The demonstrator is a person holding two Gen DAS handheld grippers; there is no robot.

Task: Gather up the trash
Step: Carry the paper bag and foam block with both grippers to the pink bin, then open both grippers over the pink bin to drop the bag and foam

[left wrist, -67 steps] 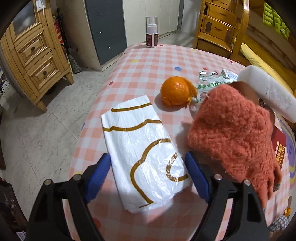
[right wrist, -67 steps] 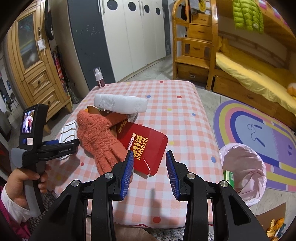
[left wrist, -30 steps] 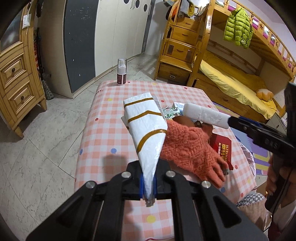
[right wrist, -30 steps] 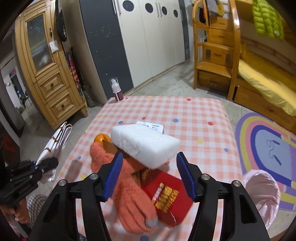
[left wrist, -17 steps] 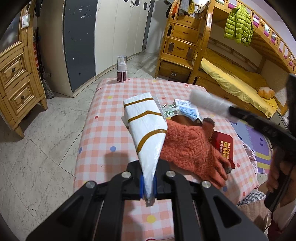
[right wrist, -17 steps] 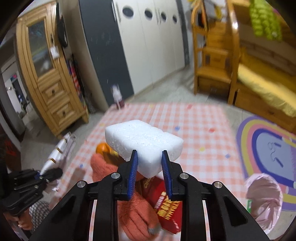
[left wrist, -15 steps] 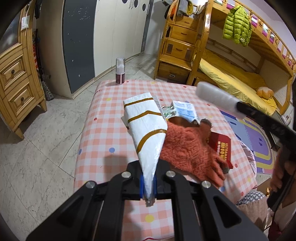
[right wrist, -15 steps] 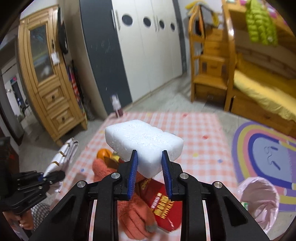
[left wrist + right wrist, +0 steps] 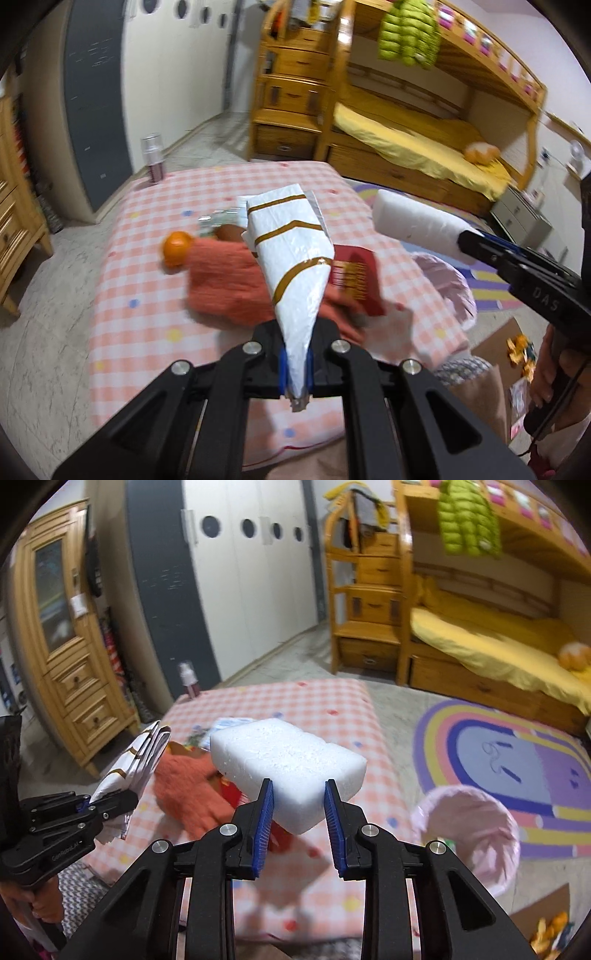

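Note:
My left gripper (image 9: 295,363) is shut on the narrow end of a folded white plastic bag with gold stripes (image 9: 291,251), held up above the checked table (image 9: 147,295). My right gripper (image 9: 299,812) is shut on a white foam block (image 9: 284,760), its blue pads pressing both sides, in the air over the table's right part. The foam block (image 9: 413,227) also shows at the right of the left wrist view. A bin with a pink liner (image 9: 476,812) stands on the floor to the right of the table.
On the table lie an orange knitted glove (image 9: 225,280), an orange (image 9: 176,248), a red box (image 9: 354,277), some wrappers and a spray bottle (image 9: 153,157). A rainbow rug (image 9: 517,746), a bunk bed and wooden cupboards surround the table. Scraps lie on cardboard at the bottom right.
The right jaws closed on the foam block and lifted it off the table. Both grippers have swung to the right, bringing the bin into view. The bag stays gripped.

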